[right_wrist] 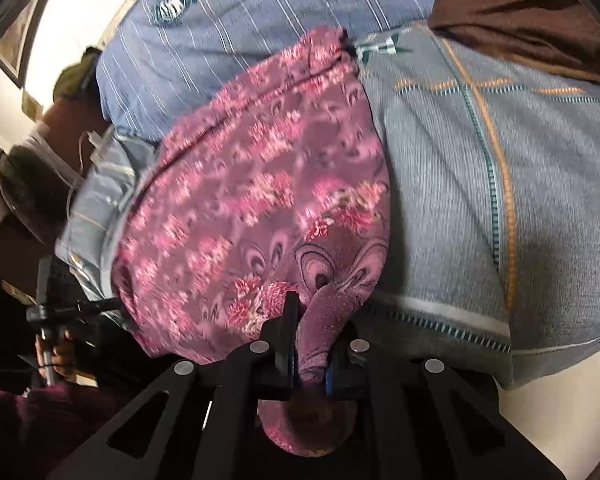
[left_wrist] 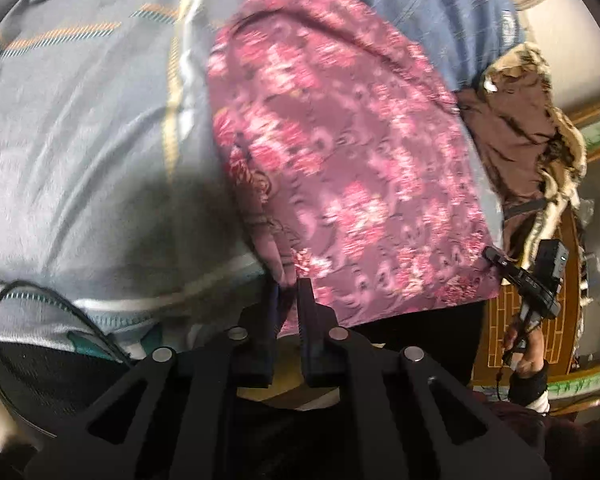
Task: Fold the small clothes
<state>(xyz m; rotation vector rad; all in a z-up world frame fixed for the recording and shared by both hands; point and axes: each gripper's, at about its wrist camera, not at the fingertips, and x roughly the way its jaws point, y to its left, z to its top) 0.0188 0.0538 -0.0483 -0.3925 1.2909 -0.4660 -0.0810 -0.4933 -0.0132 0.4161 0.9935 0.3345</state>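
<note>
Left tongs (left_wrist: 288, 286) and right tongs (right_wrist: 314, 312) each pinching pink floral garment (left_wrist: 340, 152) (on grey bedsheet (left_wrist: 80, 140))

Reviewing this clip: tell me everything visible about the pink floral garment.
The pink floral garment is soft, thin-looking mauve fabric printed with pink flowers and swirls. It lies spread and wrinkled across the grey bedsheet, its near edge over the bed's side. The left gripper is shut on one near corner; the right gripper is shut on a bunched corner. Its far end reaches a blue striped pillow.
</note>
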